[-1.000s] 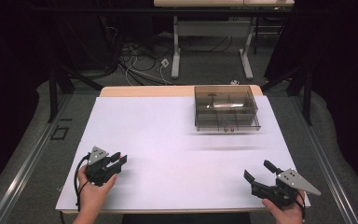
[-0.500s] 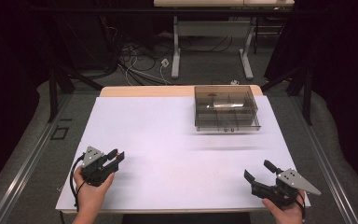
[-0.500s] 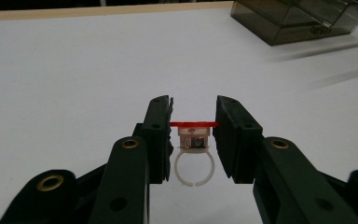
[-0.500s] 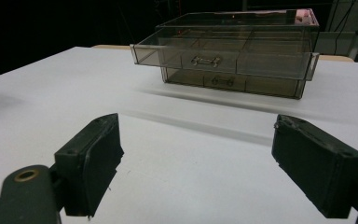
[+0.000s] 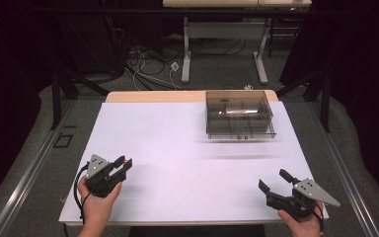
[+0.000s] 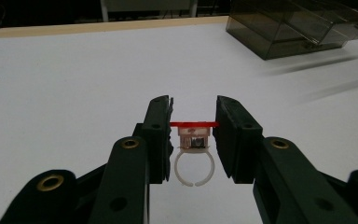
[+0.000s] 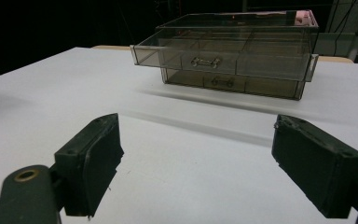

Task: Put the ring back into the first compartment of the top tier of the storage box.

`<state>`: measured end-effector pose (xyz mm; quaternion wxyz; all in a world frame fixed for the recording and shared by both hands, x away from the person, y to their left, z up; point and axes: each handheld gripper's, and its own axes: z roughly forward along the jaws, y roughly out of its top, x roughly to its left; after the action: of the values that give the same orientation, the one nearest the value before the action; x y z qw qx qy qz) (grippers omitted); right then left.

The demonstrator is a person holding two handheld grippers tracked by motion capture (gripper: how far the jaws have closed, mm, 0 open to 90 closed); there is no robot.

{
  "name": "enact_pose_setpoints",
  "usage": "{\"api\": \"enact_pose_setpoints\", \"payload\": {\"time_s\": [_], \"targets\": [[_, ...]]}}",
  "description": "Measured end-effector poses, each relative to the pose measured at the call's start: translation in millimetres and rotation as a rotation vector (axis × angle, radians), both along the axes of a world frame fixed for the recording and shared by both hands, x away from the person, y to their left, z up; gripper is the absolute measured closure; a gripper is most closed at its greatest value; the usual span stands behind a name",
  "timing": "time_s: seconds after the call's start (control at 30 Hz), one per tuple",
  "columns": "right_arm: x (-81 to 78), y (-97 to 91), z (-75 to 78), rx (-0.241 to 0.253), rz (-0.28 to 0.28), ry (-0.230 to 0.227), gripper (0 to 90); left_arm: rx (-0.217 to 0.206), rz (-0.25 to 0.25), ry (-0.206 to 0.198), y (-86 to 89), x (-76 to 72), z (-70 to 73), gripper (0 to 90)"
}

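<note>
The left claw (image 6: 193, 126) pinches a ring (image 6: 194, 161) by its red top, the right claw (image 7: 212, 168) spread empty, facing the drawer box (image 7: 228, 56).

Your high view looks forward and down over the white-covered table (image 5: 187, 148). Both gripper views sit low, near its surface, sharing the smoky transparent plastic drawer box (image 7: 233, 56).

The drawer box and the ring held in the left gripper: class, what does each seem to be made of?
Drawer box: probably smoky clear plastic, glossy; you see through its walls. Ring in the left gripper: likely whitish translucent plastic band, split at the bottom, with a thin red top; hard to be sure.
</note>
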<state>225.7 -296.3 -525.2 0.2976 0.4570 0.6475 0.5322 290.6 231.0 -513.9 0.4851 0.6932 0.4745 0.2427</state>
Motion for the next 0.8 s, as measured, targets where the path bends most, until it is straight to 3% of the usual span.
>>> {"api": "enact_pose_setpoints", "payload": {"time_s": [0.37,0.8], "targets": [[-1.8,1.6,-1.0,-0.008,0.000,-0.001,14.9,-0.021,-0.048,-0.016,-16.3,3.9,11.3,66.4],[-1.7,-0.4,-1.4,-0.005,-0.008,0.002,14.9,-0.036,-0.104,-0.026,-47.1,26.2,26.6,66.4]]}}
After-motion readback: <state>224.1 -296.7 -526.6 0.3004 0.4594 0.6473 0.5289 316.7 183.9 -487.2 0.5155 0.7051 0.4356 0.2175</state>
